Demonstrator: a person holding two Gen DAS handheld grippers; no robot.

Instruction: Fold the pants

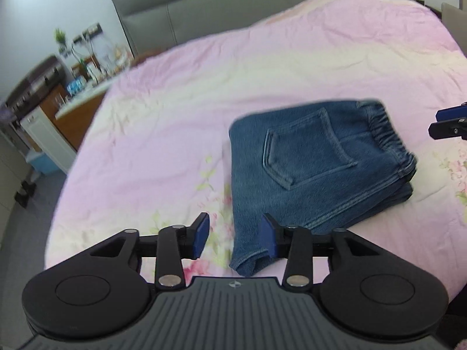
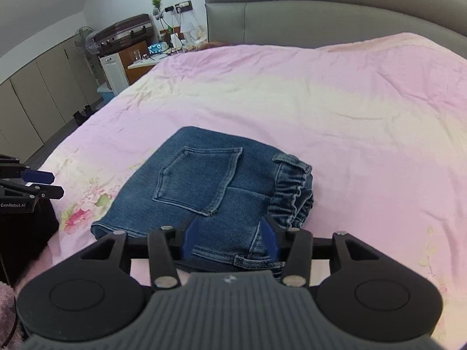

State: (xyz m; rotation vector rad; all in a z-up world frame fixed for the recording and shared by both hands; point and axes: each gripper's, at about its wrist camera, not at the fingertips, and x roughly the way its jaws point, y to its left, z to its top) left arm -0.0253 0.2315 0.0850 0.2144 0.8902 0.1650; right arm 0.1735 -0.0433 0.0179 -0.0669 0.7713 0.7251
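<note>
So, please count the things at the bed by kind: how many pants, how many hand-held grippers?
Pants: 1, folded, blue denim
Hand-held grippers: 2, left hand-held gripper and right hand-held gripper
Total: 3

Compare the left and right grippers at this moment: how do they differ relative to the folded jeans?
The left gripper frames the bedsheet and the jeans' folded corner; the right gripper frames the waistband side. The left sits off the jeans' edge; the right sits over them. Both have open blue pads gripping nothing, with the jeans lying folded.
</note>
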